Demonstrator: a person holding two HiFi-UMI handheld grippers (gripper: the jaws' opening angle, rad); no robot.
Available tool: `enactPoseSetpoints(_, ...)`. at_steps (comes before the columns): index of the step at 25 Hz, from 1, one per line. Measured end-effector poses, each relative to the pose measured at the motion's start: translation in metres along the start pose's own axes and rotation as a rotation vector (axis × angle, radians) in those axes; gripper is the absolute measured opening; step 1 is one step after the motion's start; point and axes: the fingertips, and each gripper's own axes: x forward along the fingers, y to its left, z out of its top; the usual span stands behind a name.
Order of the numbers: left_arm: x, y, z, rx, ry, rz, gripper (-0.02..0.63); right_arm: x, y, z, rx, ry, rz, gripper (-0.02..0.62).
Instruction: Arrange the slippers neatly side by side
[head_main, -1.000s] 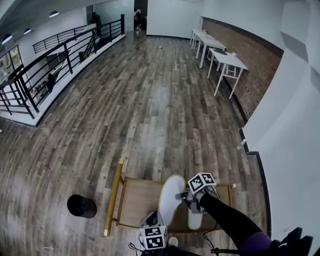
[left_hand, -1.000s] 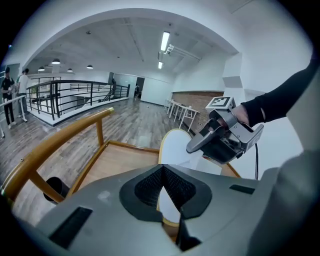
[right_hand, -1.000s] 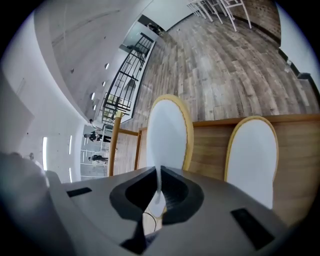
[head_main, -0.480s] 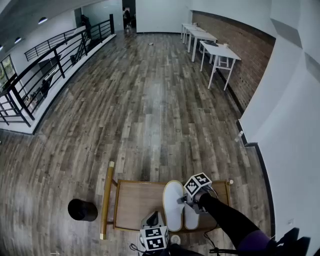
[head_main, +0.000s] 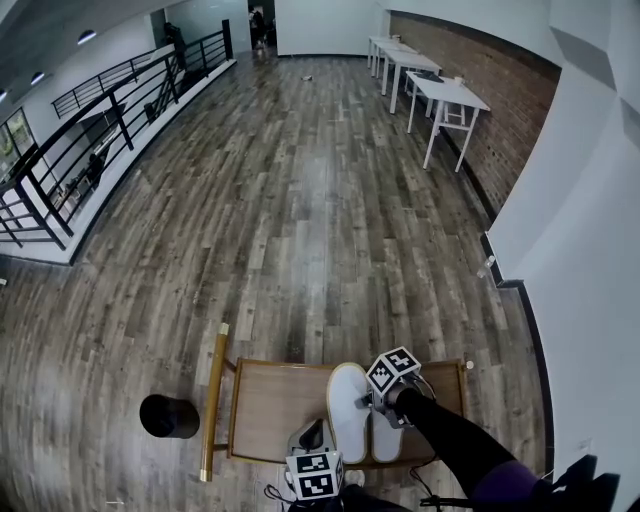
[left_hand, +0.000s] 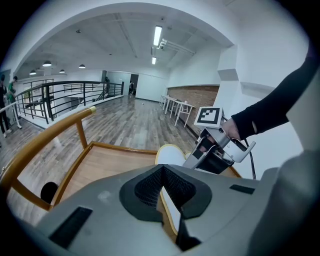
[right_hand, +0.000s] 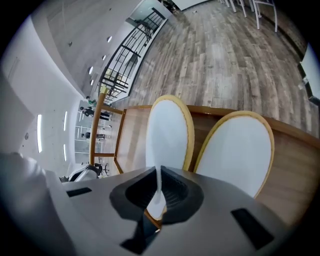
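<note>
Two white slippers with tan rims lie side by side, toes away from me, on a wooden tray (head_main: 270, 400). In the head view the left slipper (head_main: 347, 405) is fully seen; the right slipper (head_main: 386, 440) is partly under my right arm. My right gripper (head_main: 372, 402) is shut on a fold of the left slipper's white fabric (right_hand: 167, 135), with the right slipper (right_hand: 235, 150) beside it. At that slipper's heel, my left gripper (head_main: 318, 436) has its jaws closed with the rim (left_hand: 172, 215) between them.
The tray has a raised wooden rim and a yellow side bar (head_main: 211, 400). A black round object (head_main: 169, 416) stands on the plank floor to its left. White tables (head_main: 440, 95) line the brick wall far right. A black railing (head_main: 100, 130) runs along the left.
The left slipper has swung from a tilt to lie straight against the right slipper. My right gripper moved slightly left with it. The left gripper has barely shifted.
</note>
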Motion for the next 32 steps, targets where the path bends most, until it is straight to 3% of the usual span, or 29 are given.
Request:
enactPoseSetpoints(7,0.006,0.000,0.002,0.000,0.001,0.000,-0.002,0.007,-0.009,-0.003,0.033,-0.003,0.017,0.009)
enactPoseSetpoints(18,0.008,0.002,0.001,-0.006,0.010,0.004,-0.002,0.012,-0.016,-0.002,0.000,0.008,0.008,0.009)
enactPoseSetpoints(32,0.014,-0.008,0.006,0.004,0.006,-0.023,-0.002,-0.004,-0.005,0.004,0.004,-0.058,0.082,0.012)
